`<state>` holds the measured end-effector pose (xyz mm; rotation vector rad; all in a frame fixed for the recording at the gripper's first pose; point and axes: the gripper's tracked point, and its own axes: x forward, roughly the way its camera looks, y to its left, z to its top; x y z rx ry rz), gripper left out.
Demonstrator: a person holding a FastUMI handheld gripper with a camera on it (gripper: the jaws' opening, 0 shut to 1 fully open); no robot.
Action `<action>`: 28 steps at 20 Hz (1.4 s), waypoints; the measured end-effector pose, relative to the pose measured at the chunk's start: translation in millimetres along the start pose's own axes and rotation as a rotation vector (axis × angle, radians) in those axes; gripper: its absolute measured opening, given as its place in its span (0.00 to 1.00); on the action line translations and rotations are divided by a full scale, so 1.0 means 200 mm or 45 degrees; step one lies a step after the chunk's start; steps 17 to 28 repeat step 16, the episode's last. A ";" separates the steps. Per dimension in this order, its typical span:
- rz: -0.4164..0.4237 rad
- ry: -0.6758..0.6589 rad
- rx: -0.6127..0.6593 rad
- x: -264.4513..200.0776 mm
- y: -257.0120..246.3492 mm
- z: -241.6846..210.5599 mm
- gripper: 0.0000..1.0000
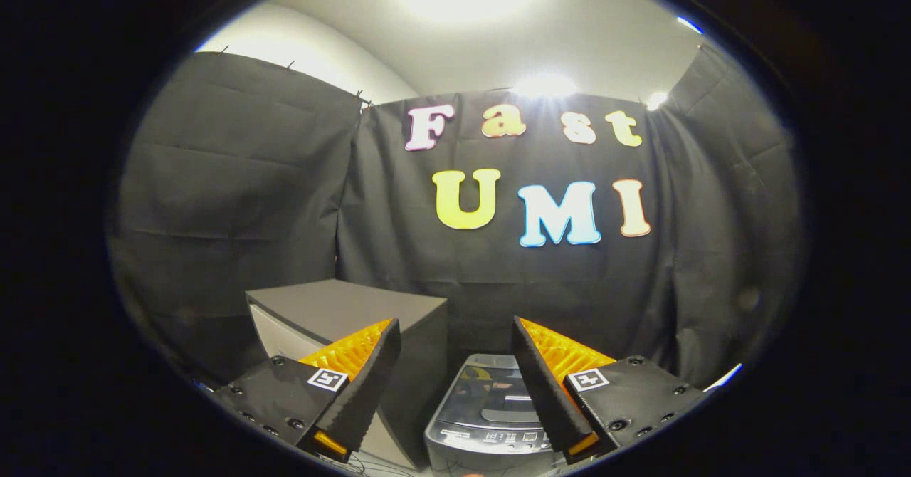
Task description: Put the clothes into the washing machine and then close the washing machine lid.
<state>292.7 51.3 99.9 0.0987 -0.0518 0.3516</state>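
Black cloth walled the booth under a white ceiling; one gripper stood with fingers apart and empty, one washing machine below between them, one grey box beside it.

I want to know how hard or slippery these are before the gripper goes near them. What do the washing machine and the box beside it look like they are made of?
The washing machine, seen between the open gripper fingers, looks like grey plastic, with a smooth, glossy, see-through lid that shows reflections. The box to its left looks matte, with a dull grey top and flat sides; board or painted panel, I cannot tell which.
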 end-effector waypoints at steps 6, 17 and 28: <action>-0.054 0.020 0.001 -0.28 0.01 0.01 0.96; -0.132 0.016 -0.014 -0.47 -0.10 0.06 0.97; -0.132 0.016 -0.014 -0.47 -0.10 0.06 0.97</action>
